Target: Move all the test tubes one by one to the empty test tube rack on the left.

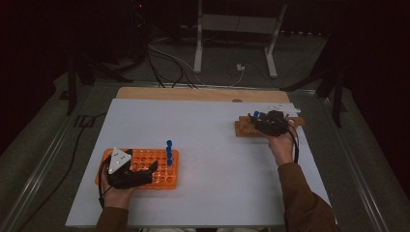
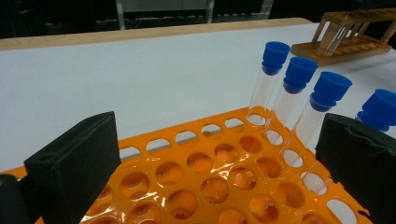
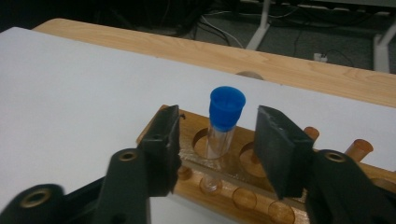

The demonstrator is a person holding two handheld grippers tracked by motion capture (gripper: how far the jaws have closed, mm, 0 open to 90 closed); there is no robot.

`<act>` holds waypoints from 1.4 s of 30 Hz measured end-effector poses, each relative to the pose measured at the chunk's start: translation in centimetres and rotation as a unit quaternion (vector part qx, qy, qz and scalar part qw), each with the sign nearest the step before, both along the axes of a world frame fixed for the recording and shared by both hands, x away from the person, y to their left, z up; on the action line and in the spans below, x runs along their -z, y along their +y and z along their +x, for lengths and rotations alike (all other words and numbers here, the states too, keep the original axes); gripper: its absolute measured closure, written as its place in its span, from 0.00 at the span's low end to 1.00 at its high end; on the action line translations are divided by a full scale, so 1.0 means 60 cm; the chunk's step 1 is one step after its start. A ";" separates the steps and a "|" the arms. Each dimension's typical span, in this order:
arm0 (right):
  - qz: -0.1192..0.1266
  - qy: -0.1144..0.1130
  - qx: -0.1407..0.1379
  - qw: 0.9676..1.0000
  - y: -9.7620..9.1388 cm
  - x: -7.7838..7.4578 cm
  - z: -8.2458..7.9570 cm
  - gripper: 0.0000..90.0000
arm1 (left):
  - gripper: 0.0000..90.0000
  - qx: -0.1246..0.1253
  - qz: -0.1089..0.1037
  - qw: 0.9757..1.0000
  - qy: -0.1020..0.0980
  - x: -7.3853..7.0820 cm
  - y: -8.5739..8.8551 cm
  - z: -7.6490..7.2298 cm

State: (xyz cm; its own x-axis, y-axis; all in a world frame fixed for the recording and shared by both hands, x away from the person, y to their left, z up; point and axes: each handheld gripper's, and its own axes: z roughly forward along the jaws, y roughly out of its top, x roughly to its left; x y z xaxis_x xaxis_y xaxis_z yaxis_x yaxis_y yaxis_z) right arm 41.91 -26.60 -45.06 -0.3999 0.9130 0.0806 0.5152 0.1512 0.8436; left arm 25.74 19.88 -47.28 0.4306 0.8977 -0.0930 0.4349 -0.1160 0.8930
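**Right gripper closing about a capped tube in the wooden rack; left gripper steadying the orange rack**

The step in hand appears to be the pick-up of one blue-capped test tube (image 3: 223, 128) from the wooden rack (image 3: 243, 179) at the far right of the white table (image 1: 203, 135), presumably for transfer to the orange plastic rack (image 2: 205, 177) at the near left. The tube stands upright in a hole near the rack's end. The right gripper (image 3: 217, 140) straddles it just below the cap; a gap shows on each side of the glass, so the pads do not yet press on it and the tube is not grasped. In the high view the right hand (image 1: 282, 145) reaches forward with the forearm extended, the right gripper (image 1: 268, 123) lying over the rack.

The left gripper (image 1: 152, 169) rests over the orange rack, jaws released and wide apart with nothing between them. Four blue-capped tubes (image 2: 299, 93) already stand in a row along the rack's far-right edge, leaning slightly.

The next move calls for closing fully on the glass, then a straight upward lift so that the tube clears its hole without tipping the wooden rack.
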 end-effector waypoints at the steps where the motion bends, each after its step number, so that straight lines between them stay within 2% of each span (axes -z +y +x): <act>1: 0.002 -0.001 -0.001 1.000 0.001 0.001 0.001 0.62 | 0.00 0.000 0.000 1.000 0.000 0.000 0.000 0.000; 10: -0.006 0.007 0.008 1.000 0.017 0.015 0.009 0.83 | 0.00 -0.001 0.001 1.000 0.003 0.001 0.000 0.000; 20: -0.023 -0.006 0.008 1.000 0.020 0.012 0.007 0.85 | 0.00 0.001 0.002 1.000 0.005 0.002 -0.002 0.000; 27: -0.020 -0.029 0.007 0.999 0.016 -0.008 -0.002 0.85 | 0.00 0.002 0.001 1.000 0.004 0.002 -0.003 0.000; 33: -0.015 -0.054 0.001 0.998 0.013 -0.034 -0.016 0.85 | 0.00 0.003 0.000 1.000 0.004 0.002 -0.002 0.000; 42: -0.016 -0.080 -0.008 0.997 0.011 -0.070 -0.031 0.85 | 0.00 0.003 -0.003 1.000 0.004 0.002 -0.002 -0.001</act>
State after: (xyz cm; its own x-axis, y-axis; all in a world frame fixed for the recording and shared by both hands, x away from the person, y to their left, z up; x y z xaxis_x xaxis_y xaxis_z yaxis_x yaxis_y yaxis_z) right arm 40.02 -25.91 -40.85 -0.4198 0.9075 -0.0143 0.3719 0.1863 0.9094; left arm 25.70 19.75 -47.37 0.4356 0.8944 -0.1016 0.4413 -0.1137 0.8901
